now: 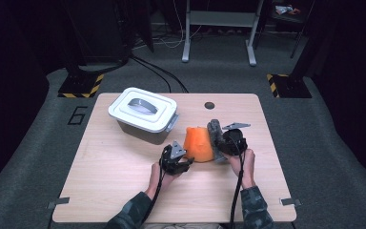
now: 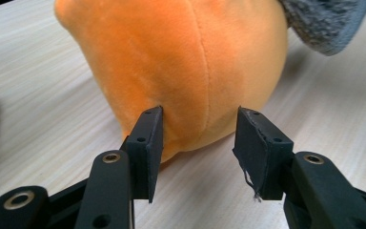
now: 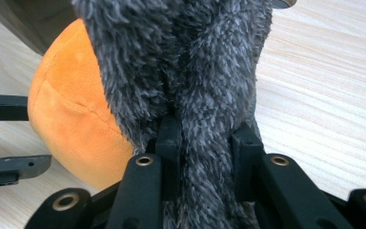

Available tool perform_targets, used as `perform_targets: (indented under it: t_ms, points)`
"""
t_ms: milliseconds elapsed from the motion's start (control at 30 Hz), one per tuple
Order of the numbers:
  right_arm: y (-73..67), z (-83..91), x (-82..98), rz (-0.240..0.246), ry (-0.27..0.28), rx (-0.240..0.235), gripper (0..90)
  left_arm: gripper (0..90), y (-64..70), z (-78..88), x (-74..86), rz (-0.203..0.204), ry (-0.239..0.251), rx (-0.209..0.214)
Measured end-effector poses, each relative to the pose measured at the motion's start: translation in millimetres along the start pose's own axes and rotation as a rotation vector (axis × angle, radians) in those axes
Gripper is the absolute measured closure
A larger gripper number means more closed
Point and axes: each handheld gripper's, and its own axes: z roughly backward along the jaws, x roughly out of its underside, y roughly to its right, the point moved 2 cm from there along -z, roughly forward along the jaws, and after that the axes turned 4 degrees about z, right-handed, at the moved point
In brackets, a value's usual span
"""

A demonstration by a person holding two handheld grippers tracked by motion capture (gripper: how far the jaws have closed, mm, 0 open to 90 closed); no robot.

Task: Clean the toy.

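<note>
Right claw (image 3: 205,138) pinching grey fur (image 3: 186,62), orange plush (image 2: 181,67) upright, left claw (image 2: 200,143) spread.

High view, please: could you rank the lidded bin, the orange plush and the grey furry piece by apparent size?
1. lidded bin
2. orange plush
3. grey furry piece, partly hidden by the right gripper

White lidded bin (image 1: 144,114) on wooden table (image 1: 114,176), dark hole (image 1: 209,105) near far edge
</note>
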Motion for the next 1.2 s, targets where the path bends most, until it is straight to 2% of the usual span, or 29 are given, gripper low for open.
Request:
perform_targets:
  t_ms: [67,167,267,333,367,400,433,633,700,767,800,833,867,933,967,1033,1067,1100,1167,1200]
  points:
    - [0.1,-0.1,0.4,-0.015,-0.002,-0.004,70.6,52.7,-0.5,-1.3,0.7,0.013,0.003,0.005]
    - [1.1,-0.1,1.0,-0.011,-0.003,-0.003,70.5,53.9,-0.6,-2.3,0.6,0.006,0.000,0.002]
    - [0.4,-1.2,0.8,-0.015,-0.002,-0.003,70.6,61.3,-1.8,-6.9,1.1,0.007,0.000,-0.007]
    - [-0.1,-1.5,0.6,-0.011,0.001,0.000,70.5,70.6,-1.6,-7.9,1.1,0.007,-0.001,-0.006]
    - [-0.1,-1.5,0.6,-0.011,0.001,0.000,70.5,70.6,-1.6,-8.4,1.1,-0.001,-0.002,-0.009]
    - [-0.5,-0.9,1.5,-0.017,0.001,0.003,70.5,77.3,-1.2,-8.3,1.0,0.013,0.006,0.003]
    - [-0.5,-0.9,1.5,-0.017,0.001,0.003,70.5,80.3,-1.2,-8.3,1.0,0.013,0.006,0.003]
    - [3.6,12.1,5.1,-0.015,0.047,0.010,70.7,85.2,1.0,-2.6,-3.5,0.022,0.024,0.046]
    - [-0.6,24.4,2.7,-0.007,0.066,0.009,70.7,85.8,3.6,2.7,-10.9,0.034,0.043,0.079]
    - [-2.9,28.4,1.4,0.001,0.077,0.011,70.6,85.9,5.2,4.6,-13.8,0.038,0.053,0.088]
    - [-9.8,35.7,-2.4,0.007,0.089,-0.002,70.7,86.0,8.6,9.9,-19.8,0.023,0.060,0.101]
    - [-9.8,35.7,-2.4,0.007,0.089,-0.002,70.7,86.0,8.6,9.9,-19.8,0.023,0.060,0.101]
    - [-17.4,41.7,-7.4,0.026,0.108,-0.014,70.6,86.0,11.7,13.8,-23.8,0.007,0.062,0.110]
    - [-26.4,44.9,-12.7,0.041,0.118,-0.040,70.6,86.0,13.6,15.0,-24.5,0.011,0.061,0.116]
    - [-30.8,44.6,-14.9,0.053,0.122,-0.047,70.6,86.0,14.9,17.5,-25.1,0.013,0.064,0.137]
    - [-35.2,43.4,-16.6,0.071,0.114,-0.053,70.5,85.9,15.7,18.0,-24.9,0.015,0.065,0.141]
    - [-42.7,35.8,-18.3,0.089,0.096,-0.065,70.3,85.9,16.3,17.8,-24.5,0.015,0.066,0.142]
    - [-42.7,35.8,-18.3,0.089,0.096,-0.065,70.3,85.9,16.4,17.4,-24.1,0.020,0.064,0.148]
    - [-47.1,22.9,-17.6,0.117,0.057,-0.048,70.1,85.8,16.3,15.4,-22.8,0.016,0.050,0.149]
    - [-48.3,12.4,-16.1,0.120,0.034,-0.024,70.1,85.7,14.2,12.7,-19.7,0.024,0.046,0.146]
